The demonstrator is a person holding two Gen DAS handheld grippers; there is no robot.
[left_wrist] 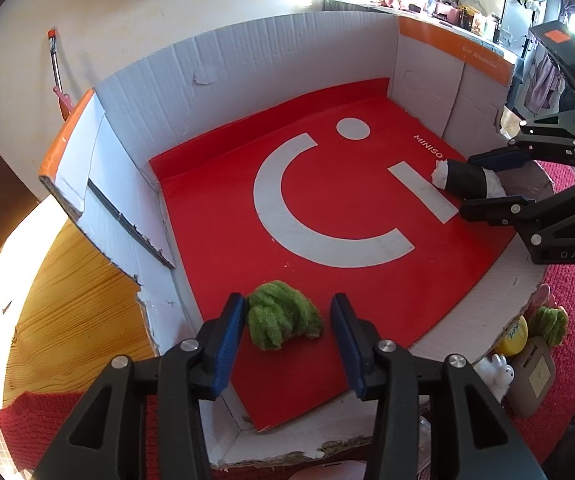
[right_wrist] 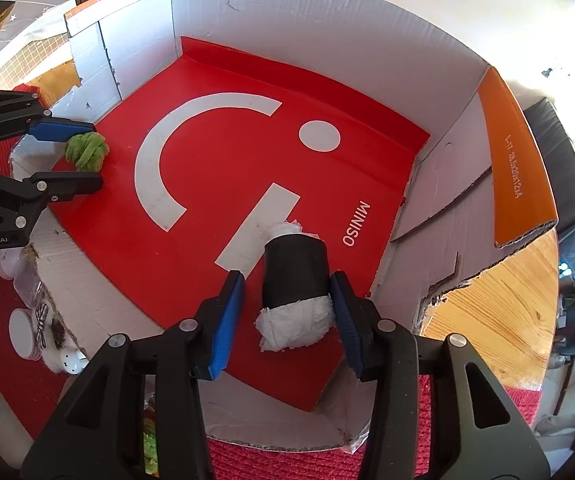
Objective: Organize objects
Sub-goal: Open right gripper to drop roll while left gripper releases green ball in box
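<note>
Green fuzzy toy (left_wrist: 283,316) between parted left hand-held gripper (left_wrist: 287,340), right hand-held gripper (right_wrist: 287,320) loose around sushi toy (right_wrist: 295,284)

Ahead of the claws rises a cream wall (left_wrist: 159,12) in bright sunlight — wooden tabletop (left_wrist: 71,300) and red woven mat (right_wrist: 271,460) lie below them.

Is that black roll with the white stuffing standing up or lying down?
Lying down. The black roll rests on its side on the box's red floor, white stuffing showing at both ends, between the right gripper's open jaws.
</note>
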